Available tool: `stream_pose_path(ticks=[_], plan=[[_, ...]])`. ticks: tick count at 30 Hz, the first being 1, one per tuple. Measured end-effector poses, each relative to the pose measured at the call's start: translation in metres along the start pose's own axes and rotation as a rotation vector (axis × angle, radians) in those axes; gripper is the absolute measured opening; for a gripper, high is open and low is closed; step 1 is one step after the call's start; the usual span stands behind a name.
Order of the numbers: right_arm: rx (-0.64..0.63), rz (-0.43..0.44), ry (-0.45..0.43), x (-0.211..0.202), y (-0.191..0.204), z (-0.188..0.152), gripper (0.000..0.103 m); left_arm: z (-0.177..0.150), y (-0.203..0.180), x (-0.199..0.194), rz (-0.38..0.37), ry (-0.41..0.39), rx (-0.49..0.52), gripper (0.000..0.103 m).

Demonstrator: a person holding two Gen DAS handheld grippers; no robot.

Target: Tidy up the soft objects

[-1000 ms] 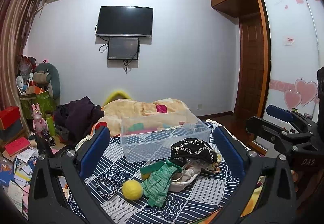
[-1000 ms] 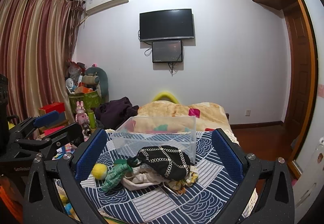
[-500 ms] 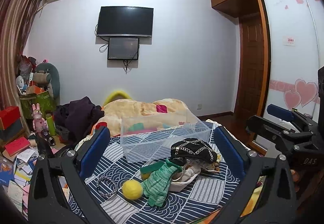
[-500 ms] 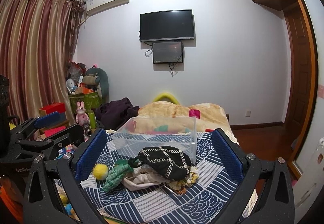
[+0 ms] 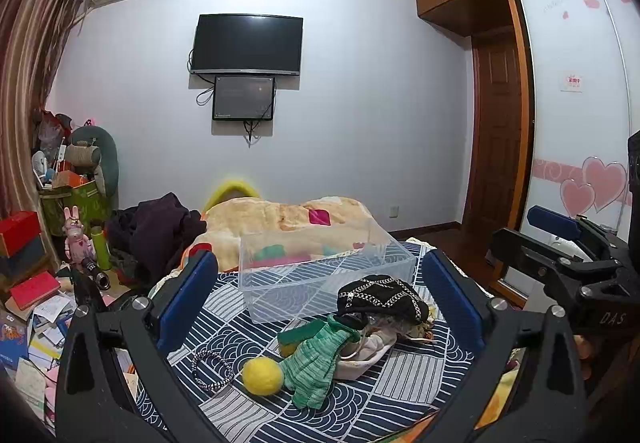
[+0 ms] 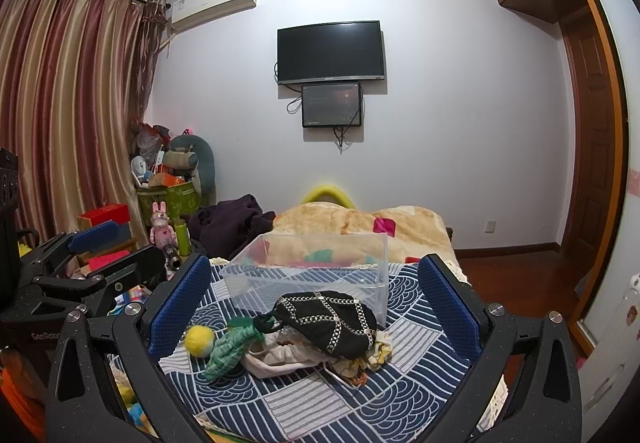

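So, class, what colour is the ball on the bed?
Yellow: the ball shows best in the left wrist view.

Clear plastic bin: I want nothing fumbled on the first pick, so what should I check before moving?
1. Clear plastic bin upright and open-topped: ok.
2. Bin holds nothing yet: ok.
3. Left hand-held gripper open, holding nothing: ok.
4. Right hand-held gripper open, holding nothing: ok.
5. Yellow ball lies free of the pile: not ok, it touches the green knit item.
6. Black chain-trimmed item free of cloth beneath: cannot tell.
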State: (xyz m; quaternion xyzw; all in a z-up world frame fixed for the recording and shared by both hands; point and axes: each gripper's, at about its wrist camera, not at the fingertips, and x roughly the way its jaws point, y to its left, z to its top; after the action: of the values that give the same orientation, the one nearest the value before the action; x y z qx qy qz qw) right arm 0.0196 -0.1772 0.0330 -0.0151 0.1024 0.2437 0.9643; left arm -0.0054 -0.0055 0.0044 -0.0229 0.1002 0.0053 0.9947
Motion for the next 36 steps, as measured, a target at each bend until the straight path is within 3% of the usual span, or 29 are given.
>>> stream_pose_path(ticks=[20, 32, 34, 36], plan=[[0.007, -0.001, 0.001, 0.000, -0.001, 0.001, 0.103, 0.000, 0.000, 0.001, -0.004, 0.005, 0.001, 0.103], [0.009, 0.047, 0.079, 0.021, -0.006, -0.015, 0.103, -0.017, 0.009, 0.020, -0.017, 0.083, 0.006, 0.103], [0.010, 0.057, 0.108, 0.028, -0.008, -0.021, 0.103, -0.023, 0.015, 0.024, -0.004, 0.105, 0.005, 0.099], [0.017, 0.061, 0.138, 0.036, -0.011, -0.028, 0.103, -0.032, 0.023, 0.033, 0.018, 0.149, 0.004, 0.086]])
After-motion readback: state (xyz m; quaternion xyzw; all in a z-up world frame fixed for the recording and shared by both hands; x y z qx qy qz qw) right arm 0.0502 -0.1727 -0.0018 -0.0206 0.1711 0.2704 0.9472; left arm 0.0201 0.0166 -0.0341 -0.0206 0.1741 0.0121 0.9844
